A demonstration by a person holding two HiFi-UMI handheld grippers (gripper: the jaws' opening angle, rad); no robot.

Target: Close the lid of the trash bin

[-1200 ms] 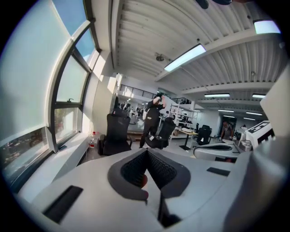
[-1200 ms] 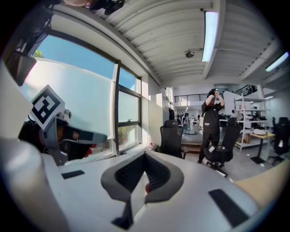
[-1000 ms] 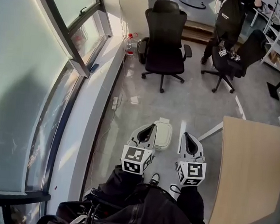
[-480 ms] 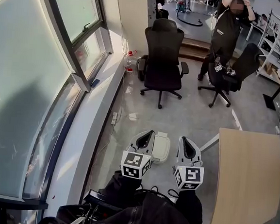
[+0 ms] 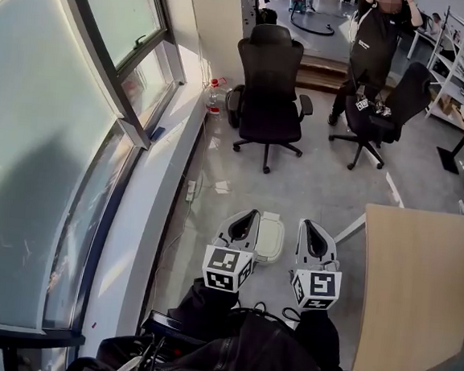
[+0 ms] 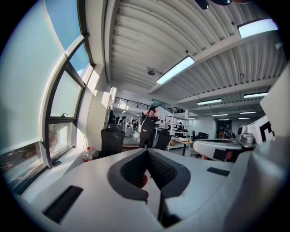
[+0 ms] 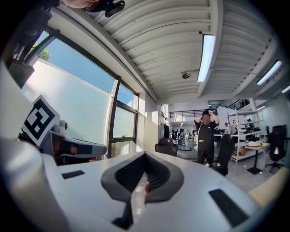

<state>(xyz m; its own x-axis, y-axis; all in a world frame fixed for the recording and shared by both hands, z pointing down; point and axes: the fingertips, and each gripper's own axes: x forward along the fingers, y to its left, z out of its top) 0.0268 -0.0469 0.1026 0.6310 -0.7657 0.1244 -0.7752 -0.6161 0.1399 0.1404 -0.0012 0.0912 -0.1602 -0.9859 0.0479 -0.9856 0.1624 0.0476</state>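
A small white trash bin stands on the grey floor, seen from above, with its lid lying flat on top. My left gripper hovers above the bin's left side, held about level, its jaws shut and empty. My right gripper is just right of the bin, also shut with nothing held. Neither touches the bin. In the left gripper view the left gripper points across the room, and so does the right gripper in the right gripper view; the bin is out of sight in both.
A wooden table stands at the right. Two black office chairs and a standing person are farther ahead. A window wall runs along the left, with a power strip and a bottle by it.
Both grippers have risen a little above the bin and stay shut. The bin has not moved. The person at the back has raised both arms.
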